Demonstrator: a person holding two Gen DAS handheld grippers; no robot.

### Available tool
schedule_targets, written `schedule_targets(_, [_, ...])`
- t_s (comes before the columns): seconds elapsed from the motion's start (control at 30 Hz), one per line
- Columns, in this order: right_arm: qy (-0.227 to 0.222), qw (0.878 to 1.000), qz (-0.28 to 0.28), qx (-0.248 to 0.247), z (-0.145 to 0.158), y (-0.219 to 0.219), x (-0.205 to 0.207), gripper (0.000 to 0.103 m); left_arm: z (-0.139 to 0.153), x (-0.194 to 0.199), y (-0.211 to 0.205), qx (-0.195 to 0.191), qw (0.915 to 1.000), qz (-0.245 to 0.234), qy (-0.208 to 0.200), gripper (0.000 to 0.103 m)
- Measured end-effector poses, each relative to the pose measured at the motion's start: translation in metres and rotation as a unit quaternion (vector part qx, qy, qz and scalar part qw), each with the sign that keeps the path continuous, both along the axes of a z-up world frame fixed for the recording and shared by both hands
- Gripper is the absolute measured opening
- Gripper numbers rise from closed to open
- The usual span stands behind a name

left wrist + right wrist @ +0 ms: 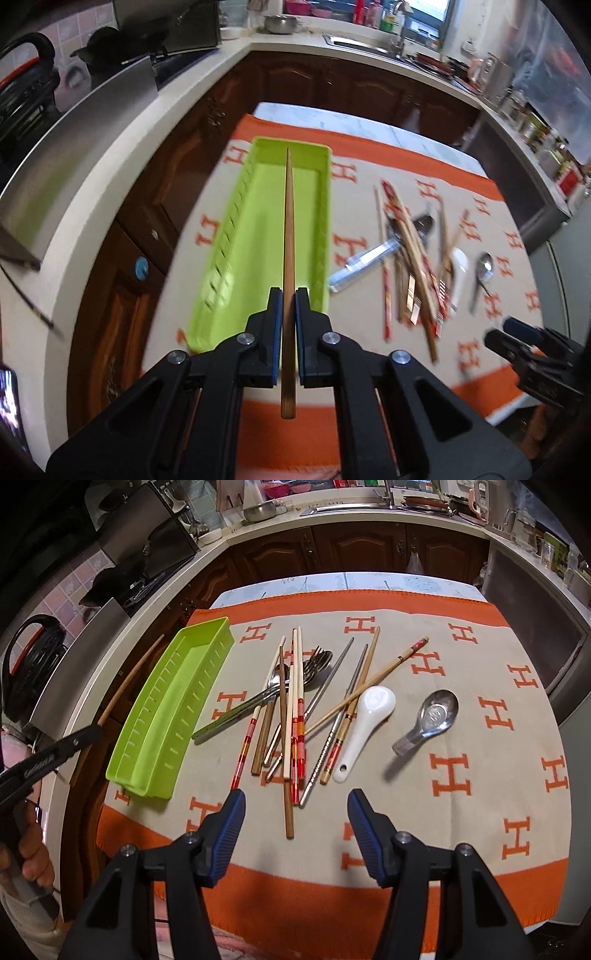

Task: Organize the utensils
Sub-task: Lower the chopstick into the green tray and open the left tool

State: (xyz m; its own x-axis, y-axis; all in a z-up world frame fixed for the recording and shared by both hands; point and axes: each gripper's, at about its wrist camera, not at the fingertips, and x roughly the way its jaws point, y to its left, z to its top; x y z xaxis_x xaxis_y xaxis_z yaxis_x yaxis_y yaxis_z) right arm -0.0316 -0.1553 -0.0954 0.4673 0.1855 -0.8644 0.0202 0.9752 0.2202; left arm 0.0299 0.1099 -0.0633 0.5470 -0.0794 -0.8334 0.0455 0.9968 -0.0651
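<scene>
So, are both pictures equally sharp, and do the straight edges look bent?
Left wrist view: motion blur smears the utensil pile, while the chopstick in the left tongs stays crisp. Right wrist view: sharp overall; the fisheye bows the green tray and the counter edge.

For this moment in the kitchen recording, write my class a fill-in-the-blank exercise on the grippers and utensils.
1. The left gripper is shut on a wooden ____.
2. The green tray holds ____ utensils.
3. The right gripper has its jaws ____.
4. The white spoon lies left of the ____ spoon.

Missing words: chopstick; no; open; metal
</scene>
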Motion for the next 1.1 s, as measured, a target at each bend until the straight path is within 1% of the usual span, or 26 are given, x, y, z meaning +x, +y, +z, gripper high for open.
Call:
schedule_targets(0.13, [0.008, 1.0, 0.0, -0.003, -0.003, 0.004, 0.02, 0.058, -0.016, 0.033, 0.012, 0.007, 0.9998, 0.017, 0.011, 0.004])
schedule_targets(0.3, [0.018, 1.0, -0.004, -0.002, -0.011, 0.004, 0.047, 0.057, -0.039, 0.065, 0.022, 0.017, 0.9992, 0.022, 0.03, 0.004])
schedule_targets(0.43, [0.033, 0.999, -0.011, 0.004, -0.022, -0.001, 0.07, 0.054, -0.056, 0.08, 0.02, 0.042, 0.9983, 0.016, 0.037, 0.005])
schedule_targets(0.53, [0.047, 0.999, -0.018, 0.016, -0.032, -0.005, 0.085, 0.052, -0.066, 0.085, 0.016, 0.053, 0.9973, 0.008, 0.051, 0.007])
schedule_targets(0.57, [0.052, 0.998, -0.019, 0.021, -0.035, -0.006, 0.089, 0.052, -0.069, 0.087, 0.016, 0.053, 0.997, 0.007, 0.057, 0.011])
schedule_targets(0.6, [0.056, 0.998, -0.021, 0.025, -0.037, -0.007, 0.092, 0.05, -0.071, 0.088, 0.015, 0.052, 0.9968, 0.005, 0.06, 0.02])
schedule_targets(0.63, [0.062, 0.997, -0.023, 0.031, -0.041, -0.009, 0.097, 0.05, -0.072, 0.086, 0.014, 0.052, 0.9967, 0.004, 0.061, 0.025])
schedule_targets(0.67, [0.066, 0.997, -0.025, 0.035, -0.044, -0.01, 0.1, 0.048, -0.073, 0.087, 0.015, 0.05, 0.9969, 0.003, 0.061, 0.037])
schedule_targets(0.7, [0.071, 0.996, -0.026, 0.04, -0.047, -0.011, 0.104, 0.046, -0.072, 0.084, 0.015, 0.05, 0.9971, 0.003, 0.058, 0.047])
schedule_targets(0.73, [0.074, 0.996, -0.027, 0.042, -0.05, -0.012, 0.106, 0.045, -0.072, 0.083, 0.015, 0.049, 0.9973, 0.004, 0.055, 0.049])
schedule_targets(0.77, [0.078, 0.996, -0.029, 0.044, -0.052, -0.012, 0.109, 0.044, -0.071, 0.082, 0.015, 0.049, 0.9974, 0.005, 0.052, 0.051])
schedule_targets(0.87, [0.085, 0.995, -0.031, 0.047, -0.058, -0.013, 0.117, 0.041, -0.07, 0.08, 0.016, 0.036, 0.9978, 0.007, 0.055, 0.051])
schedule_targets(1.03, [0.096, 0.993, -0.033, 0.058, -0.066, -0.013, 0.128, 0.031, -0.065, 0.075, 0.019, 0.013, 0.9983, 0.011, 0.055, 0.051])
schedule_targets(1.1, [0.103, 0.992, -0.033, 0.07, -0.07, -0.014, 0.132, 0.021, -0.062, 0.074, 0.019, 0.006, 0.9985, 0.011, 0.054, 0.051])
